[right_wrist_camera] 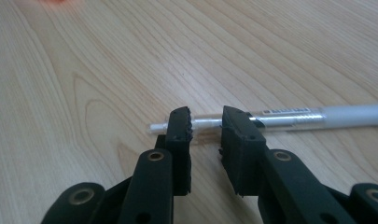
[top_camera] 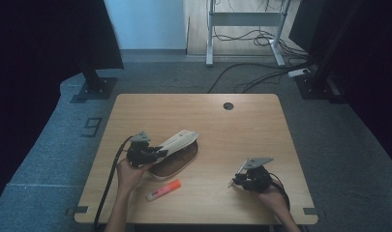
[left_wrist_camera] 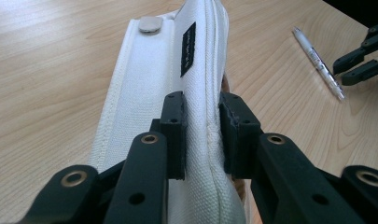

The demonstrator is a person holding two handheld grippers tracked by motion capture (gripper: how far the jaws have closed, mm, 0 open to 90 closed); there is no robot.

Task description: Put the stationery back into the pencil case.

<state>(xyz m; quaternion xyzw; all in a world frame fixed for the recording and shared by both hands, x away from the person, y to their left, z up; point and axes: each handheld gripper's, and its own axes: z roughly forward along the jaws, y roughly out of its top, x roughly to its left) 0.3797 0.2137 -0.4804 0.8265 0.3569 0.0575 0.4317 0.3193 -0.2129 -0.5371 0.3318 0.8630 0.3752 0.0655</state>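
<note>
Two claws work over a light wooden table (top_camera: 242, 125), each held in one of a person's hands that come in from the near edge. The left claw (top_camera: 157, 152) pinches the upper edge of a white canvas pencil case (top_camera: 179, 141), which lies left of the table's middle with its brown inside showing below the raised white flap. In the left gripper view the black pads (left_wrist_camera: 173, 126) press on both sides of the case's (left_wrist_camera: 144, 93) stitched seam, just below a small black label (left_wrist_camera: 188, 49) and a pale snap button (left_wrist_camera: 150, 24).

The right claw (top_camera: 233, 182) sits low near the table's front right corner. In the right gripper view its jaws are nearly pressed together, standing on either side of the thin clear tip of a white pen (right_wrist_camera: 317, 115) that lies flat on the wood; whether the pads press on the pen I cannot tell. The same pen (left_wrist_camera: 317, 60) shows in the left gripper view, lying well apart from the case, with the right claw (left_wrist_camera: 359, 65) just beside its far end.

An orange highlighter (top_camera: 164, 190) lies between the two hands, just in front of the pencil case and near the front edge. Bare wood stretches across the far half of the table, up to a round cable hole (top_camera: 228, 106) close to the back edge. Grey carpet (top_camera: 339, 145) surrounds the table on all sides.
</note>
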